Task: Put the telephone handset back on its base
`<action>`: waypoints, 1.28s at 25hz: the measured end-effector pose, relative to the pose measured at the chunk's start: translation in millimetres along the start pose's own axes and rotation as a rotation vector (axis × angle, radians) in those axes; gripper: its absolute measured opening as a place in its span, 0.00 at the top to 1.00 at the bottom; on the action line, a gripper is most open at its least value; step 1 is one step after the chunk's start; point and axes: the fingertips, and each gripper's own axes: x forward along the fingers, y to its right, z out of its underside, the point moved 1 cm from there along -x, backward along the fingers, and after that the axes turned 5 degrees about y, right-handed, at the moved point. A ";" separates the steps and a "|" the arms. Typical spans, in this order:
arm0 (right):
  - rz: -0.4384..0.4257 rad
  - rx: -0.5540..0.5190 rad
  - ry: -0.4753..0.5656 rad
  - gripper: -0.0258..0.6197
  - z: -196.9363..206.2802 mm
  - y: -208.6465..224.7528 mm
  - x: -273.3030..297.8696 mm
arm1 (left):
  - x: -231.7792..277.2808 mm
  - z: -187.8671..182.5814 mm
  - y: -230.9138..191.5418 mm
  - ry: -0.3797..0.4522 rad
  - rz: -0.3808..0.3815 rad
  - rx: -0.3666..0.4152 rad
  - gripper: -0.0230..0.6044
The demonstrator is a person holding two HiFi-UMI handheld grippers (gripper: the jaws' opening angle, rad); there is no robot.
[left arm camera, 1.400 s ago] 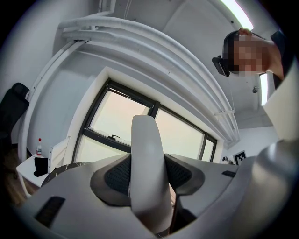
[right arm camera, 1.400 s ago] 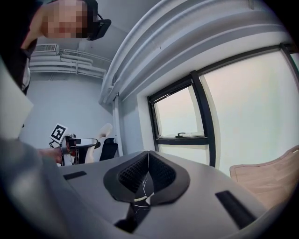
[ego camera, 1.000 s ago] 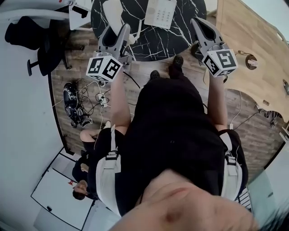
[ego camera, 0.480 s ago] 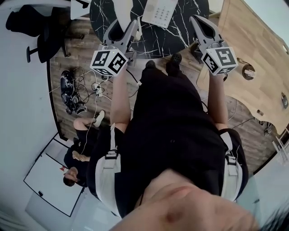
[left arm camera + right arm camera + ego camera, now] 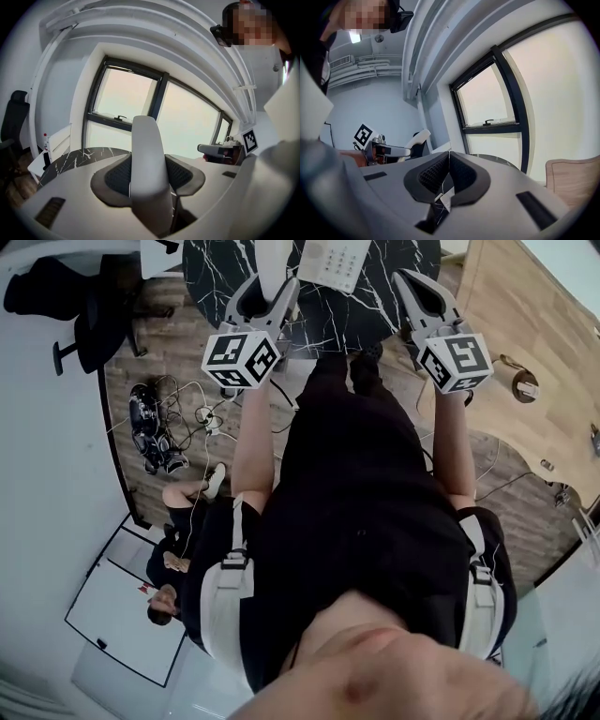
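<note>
Has carried the left gripper (image 5: 270, 292) forward since a second ago, over the rim of the black marble table (image 5: 384, 306) and nearer the telephone base (image 5: 336, 261), now just ahead to its right. Shows the window (image 5: 187, 122) beyond the jaws only in the gripper views, likewise the white handset (image 5: 146, 154) clamped between the left pads. Keeps the right gripper (image 5: 414, 287) closed on nothing, pads meeting. Places a wooden table (image 5: 525, 315) right of that gripper, a black chair (image 5: 56, 306) and floor cables (image 5: 159, 442) left of the left one. Loses the floor behind both grippers under the person's dark clothing (image 5: 356, 521).
</note>
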 end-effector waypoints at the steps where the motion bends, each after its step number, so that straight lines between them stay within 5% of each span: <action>1: 0.007 -0.001 -0.002 0.91 -0.2 -1.3 2.4 | 3.6 3.6 -3.7 -0.015 0.002 0.002 0.61; 32: 0.226 0.041 -0.146 0.91 46.8 -3.4 66.1 | 142.4 134.5 -71.6 -0.356 0.115 -0.036 0.61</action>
